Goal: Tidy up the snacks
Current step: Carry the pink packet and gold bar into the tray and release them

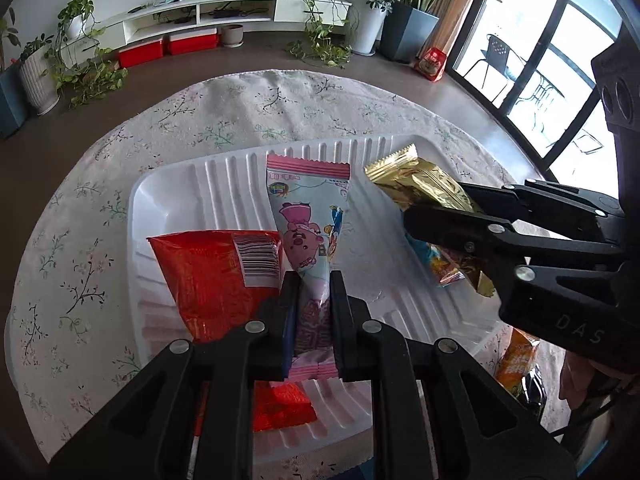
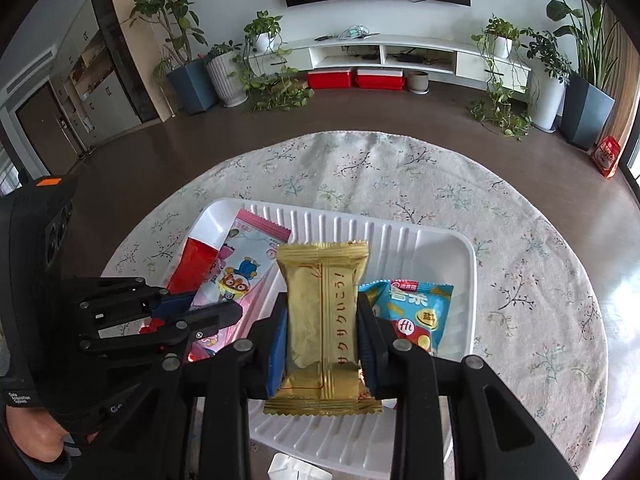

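Snacks sit over and in a white ribbed plastic tray (image 1: 224, 168) on a round table with a floral cloth (image 1: 200, 120); both grippers carry one packet each above it.

Left gripper (image 1: 314, 300): jaws nearly closed, clamped on a pink cartoon packet (image 1: 308, 216); pads pinch its lower third, so the film bunches into a narrow waist there and fans out wider toward the far crimped end; glossy soft film, pink zigzag seals at both ends; long axis runs straight along the fingers, pointing away from the camera toward the tray's far wall.

Right gripper (image 2: 323, 320): jaws part open, gripping a gold foil packet (image 2: 324, 300) by its long side edges; blue pads press on both flanks; rectangular pillow pack, metallic, wrinkled, serrated seals top and bottom, a vertical line of red characters on the front; long axis along the fingers, far end toward the tray's far rim; from the left wrist view it hangs tilted over the tray's right part.

In the tray: a red foil bag (image 1: 216, 276) lies flat on the left, barcode label up, under the left fingers; a blue snack bag (image 2: 416, 316) lies flat on the right, just beside and partly under the gold packet.

Off the tray, an orange bag (image 1: 516, 364) shows at the table's near right edge, mostly hidden by the right gripper's body.
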The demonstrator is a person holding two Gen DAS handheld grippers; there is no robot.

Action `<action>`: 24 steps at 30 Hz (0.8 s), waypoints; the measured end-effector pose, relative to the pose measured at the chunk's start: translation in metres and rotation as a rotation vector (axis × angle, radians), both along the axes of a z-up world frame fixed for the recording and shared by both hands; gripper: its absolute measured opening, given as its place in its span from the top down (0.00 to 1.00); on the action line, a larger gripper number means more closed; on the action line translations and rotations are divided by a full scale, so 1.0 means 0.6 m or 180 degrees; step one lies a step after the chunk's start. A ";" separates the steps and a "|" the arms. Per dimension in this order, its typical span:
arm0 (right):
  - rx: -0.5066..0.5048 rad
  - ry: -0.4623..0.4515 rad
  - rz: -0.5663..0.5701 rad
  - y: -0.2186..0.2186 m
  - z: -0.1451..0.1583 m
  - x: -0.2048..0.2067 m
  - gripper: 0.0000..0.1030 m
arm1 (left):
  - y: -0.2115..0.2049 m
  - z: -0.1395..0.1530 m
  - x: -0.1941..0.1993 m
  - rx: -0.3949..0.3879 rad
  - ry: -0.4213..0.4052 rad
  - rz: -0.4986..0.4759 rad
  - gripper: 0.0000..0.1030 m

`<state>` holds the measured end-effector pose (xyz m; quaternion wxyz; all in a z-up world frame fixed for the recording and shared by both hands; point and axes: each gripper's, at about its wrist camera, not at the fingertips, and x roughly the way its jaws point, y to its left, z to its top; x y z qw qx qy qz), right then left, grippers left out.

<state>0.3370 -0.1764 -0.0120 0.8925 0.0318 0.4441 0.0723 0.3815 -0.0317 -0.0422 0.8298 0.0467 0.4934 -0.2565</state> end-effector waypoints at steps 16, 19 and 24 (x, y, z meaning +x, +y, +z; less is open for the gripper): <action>-0.0188 0.0280 0.0004 0.007 -0.071 0.035 0.68 | -0.026 -0.046 0.018 0.0132 0.0074 -0.0036 0.85; -0.0181 0.0272 0.0001 0.007 -0.072 0.037 0.68 | -0.025 -0.045 0.016 0.0113 0.0068 -0.0030 0.84; -0.0160 0.0281 -0.0009 0.005 -0.069 0.038 0.69 | -0.025 -0.045 0.018 0.0107 0.0060 -0.0004 0.83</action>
